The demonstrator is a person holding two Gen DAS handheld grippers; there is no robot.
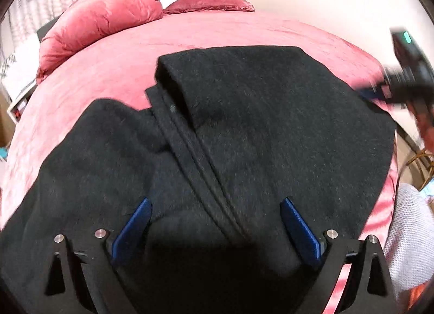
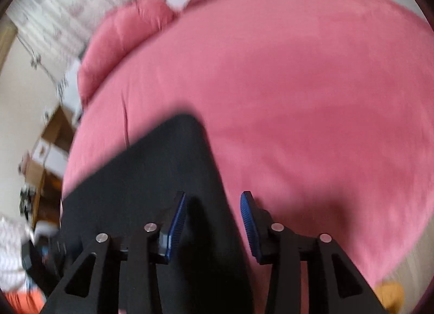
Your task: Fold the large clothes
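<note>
1. Where we look for brands, labels or writing, we find none that can be read; the right wrist view is blurred.
2. We see the coat point(image 1: 244, 129), black and partly folded, lying on the pink bed point(image 1: 244, 29). One flap is doubled over along a stitched seam running diagonally through the middle.
3. The left gripper point(image 1: 215, 228) hovers over the coat's near part with its blue fingers point(image 1: 298, 228) spread wide, holding nothing.
4. The right gripper point(image 2: 213, 225) has its fingers apart, straddling the coat's point(image 2: 152, 178) right edge; we see no cloth pinched between them.
5. The coat's far edge lies well short of the pillows point(image 1: 100, 23).
6. Bare bed point(image 2: 312, 97) extends to the right of the coat and beyond it.
</note>
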